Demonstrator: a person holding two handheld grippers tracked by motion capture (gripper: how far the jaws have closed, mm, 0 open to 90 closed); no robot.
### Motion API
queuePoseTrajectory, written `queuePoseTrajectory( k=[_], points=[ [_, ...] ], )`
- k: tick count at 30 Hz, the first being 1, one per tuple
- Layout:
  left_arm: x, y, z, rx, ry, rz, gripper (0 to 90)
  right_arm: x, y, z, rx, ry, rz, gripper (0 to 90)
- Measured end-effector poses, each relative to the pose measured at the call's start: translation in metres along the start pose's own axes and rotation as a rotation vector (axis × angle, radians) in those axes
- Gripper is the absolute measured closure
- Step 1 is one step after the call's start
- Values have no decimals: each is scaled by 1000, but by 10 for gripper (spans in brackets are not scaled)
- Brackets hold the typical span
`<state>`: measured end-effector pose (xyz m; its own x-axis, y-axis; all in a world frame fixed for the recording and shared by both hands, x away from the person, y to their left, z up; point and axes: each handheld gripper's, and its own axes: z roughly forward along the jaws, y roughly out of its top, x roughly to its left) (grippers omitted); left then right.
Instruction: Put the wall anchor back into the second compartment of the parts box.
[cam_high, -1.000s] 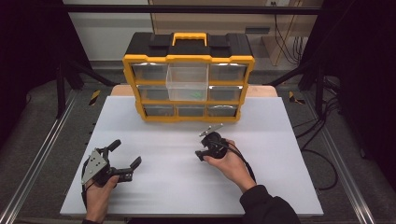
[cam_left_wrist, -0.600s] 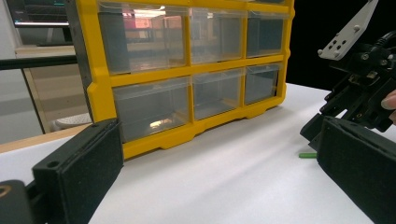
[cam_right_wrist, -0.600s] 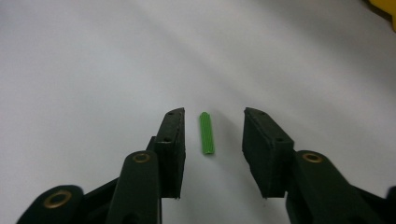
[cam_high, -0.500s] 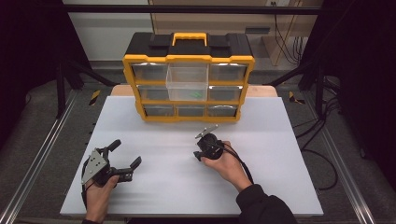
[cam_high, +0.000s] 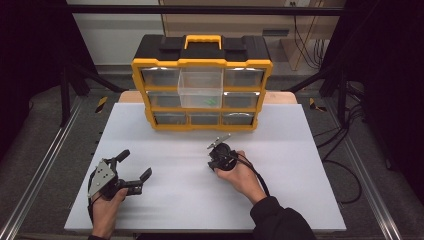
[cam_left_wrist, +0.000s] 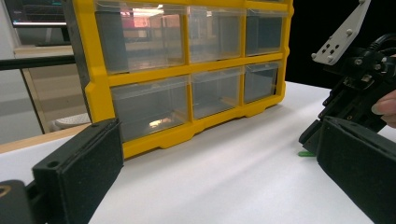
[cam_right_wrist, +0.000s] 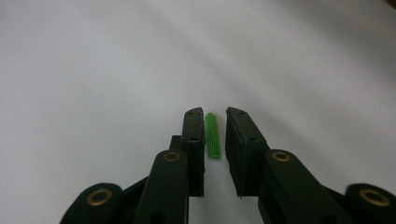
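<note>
Right tool (cam_high: 216, 156) has shifted slightly away from the yellow organizer (cam_high: 202, 92) since a second ago, and its jaws have just been closing with a small green plug between them. Left tool (cam_high: 131, 171) I see where it was.

High view: I have the organizer standing at the far edge of the white desk (cam_high: 300, 150), one clear drawer (cam_high: 200, 90) in its top row pulled out, something green inside. My right tool sits on the desk just in front of the organizer, nose down, hand wrapped round it. My left tool lies well to the left and nearer me, jaws spread wide, nothing between them.

Left gripper view: my own two jaws stand far apart at the bottom corners. Organizer front ahead, rows of clear drawers in the yellow frame. Right tool (cam_left_wrist: 314, 140) at the right, tips down on the desk, a bit of the green plug (cam_left_wrist: 306, 153) showing at its tip, in front of the organizer's right end.

Right gripper view: right tool (cam_right_wrist: 215, 130) jaws nearly together, narrow gap left. Green plug (cam_right_wrist: 212, 135) lies flat on the desk in that gap, lengthwise along the jaws, close against the left pad; a sliver of space shows toward the right pad. I can't tell whether the left pad touches it; not pinched.
</note>
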<state>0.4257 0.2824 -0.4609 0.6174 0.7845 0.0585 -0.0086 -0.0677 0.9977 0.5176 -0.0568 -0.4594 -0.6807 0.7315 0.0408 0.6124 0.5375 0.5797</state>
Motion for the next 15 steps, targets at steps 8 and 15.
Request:
queuePoseTrajectory(
  k=[8,15],
  points=[
    [0,0,0,1,-2,1,3,2,0,3,9,-7,-10,812],
    [0,0,0,1,-2,1,3,0,0,4,13,-14,-42,842]
  ],
)
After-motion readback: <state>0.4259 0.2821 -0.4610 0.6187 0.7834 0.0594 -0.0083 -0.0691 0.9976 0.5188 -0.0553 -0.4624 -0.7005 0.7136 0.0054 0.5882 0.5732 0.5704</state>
